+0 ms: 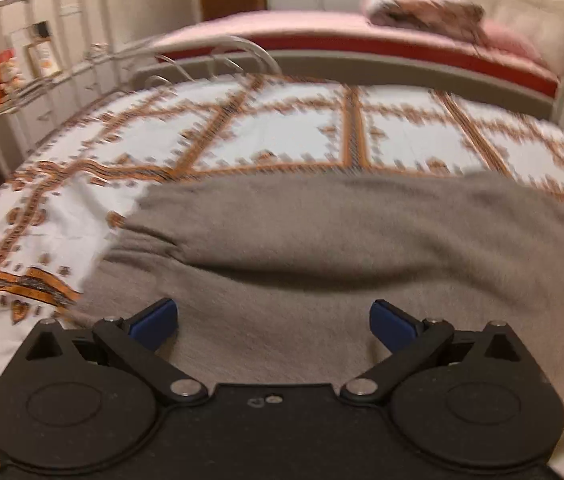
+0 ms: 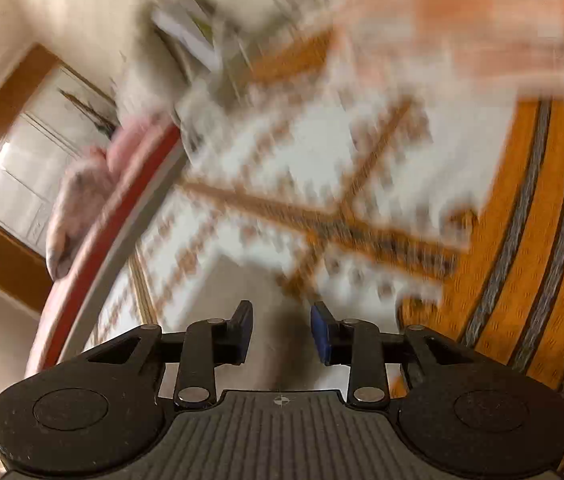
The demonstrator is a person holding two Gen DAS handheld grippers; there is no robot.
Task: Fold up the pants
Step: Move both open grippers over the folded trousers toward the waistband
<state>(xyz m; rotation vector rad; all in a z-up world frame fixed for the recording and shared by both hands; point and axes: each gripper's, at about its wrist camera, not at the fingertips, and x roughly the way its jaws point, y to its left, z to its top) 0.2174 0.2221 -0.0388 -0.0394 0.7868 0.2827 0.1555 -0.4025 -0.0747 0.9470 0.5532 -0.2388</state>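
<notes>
1. Two views show one bed (image 1: pixel 282 128) covered with a white sheet (image 1: pixel 289 136) patterned in orange bands.
2. Grey pants (image 1: pixel 321 240) lie spread across the near part of the bed in the left wrist view, running from lower left to the right edge of the frame, with a soft fold ridge crossing them.
3. Left tongs (image 1: pixel 274 320) hang just above the grey cloth, spread wide, with nothing between the blue pads (image 1: pixel 154 320); whether they touch the fabric cannot be told.
4. Right tongs (image 2: pixel 281 334) stand partly apart, the gap narrow, and no cloth is pinched between the blue-faced fingers (image 2: pixel 321 336).
5. A pale grey strip (image 2: pixel 274 344) shows beneath that gap in the right wrist view; heavy blur leaves it unclear whether this is the pants.
6. Beyond the right tongs, the patterned sheet is strongly smeared, and a broad orange border with grey stripes (image 2: pixel 521 240) fills the right side.
7. A white metal bed frame (image 1: pixel 42 32) stands at the upper left of the left wrist view, with a white rail (image 1: pixel 210 52) curving along the bed's far edge.
8. A second bed (image 1: pixel 321 32) with pink bedding lies further back, carrying a bundled pink blanket (image 1: pixel 421 4).
</notes>
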